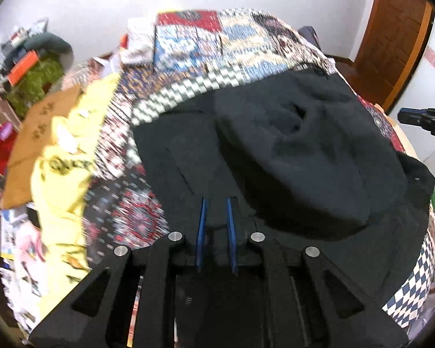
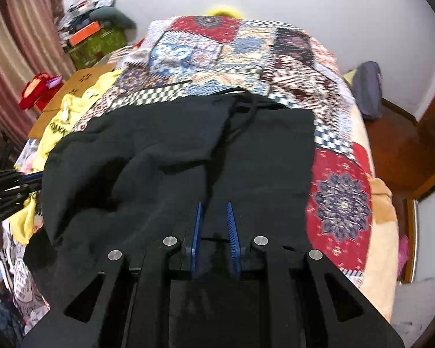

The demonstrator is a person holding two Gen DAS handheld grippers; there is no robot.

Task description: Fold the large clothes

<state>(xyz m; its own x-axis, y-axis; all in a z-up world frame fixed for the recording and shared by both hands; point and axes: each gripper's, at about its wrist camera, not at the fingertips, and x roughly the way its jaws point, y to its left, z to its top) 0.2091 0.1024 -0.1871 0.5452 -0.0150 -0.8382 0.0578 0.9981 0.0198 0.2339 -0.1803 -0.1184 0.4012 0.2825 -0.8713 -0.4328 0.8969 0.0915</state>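
Note:
A large black garment (image 1: 290, 150) lies spread on a patchwork bedspread (image 1: 206, 46), rumpled, with a raised fold across its middle. It also shows in the right wrist view (image 2: 188, 150), with a drawstring (image 2: 246, 110) near its far edge. My left gripper (image 1: 216, 203) hangs over the garment's near edge with a narrow gap between its blue fingers and nothing seen between them. My right gripper (image 2: 214, 207) is over the garment's near edge too, fingers slightly apart, empty. The right gripper shows at the far right in the left wrist view (image 1: 420, 120); the left gripper shows at the left edge in the right wrist view (image 2: 11, 185).
A yellow garment (image 1: 66, 156) and a brown cardboard sheet (image 1: 40, 116) lie on the bed's left side. Cluttered boxes (image 2: 92, 37) stand by the striped curtain (image 2: 17, 58). A wooden door (image 1: 391, 34) and wood floor (image 2: 397, 136) are on the right.

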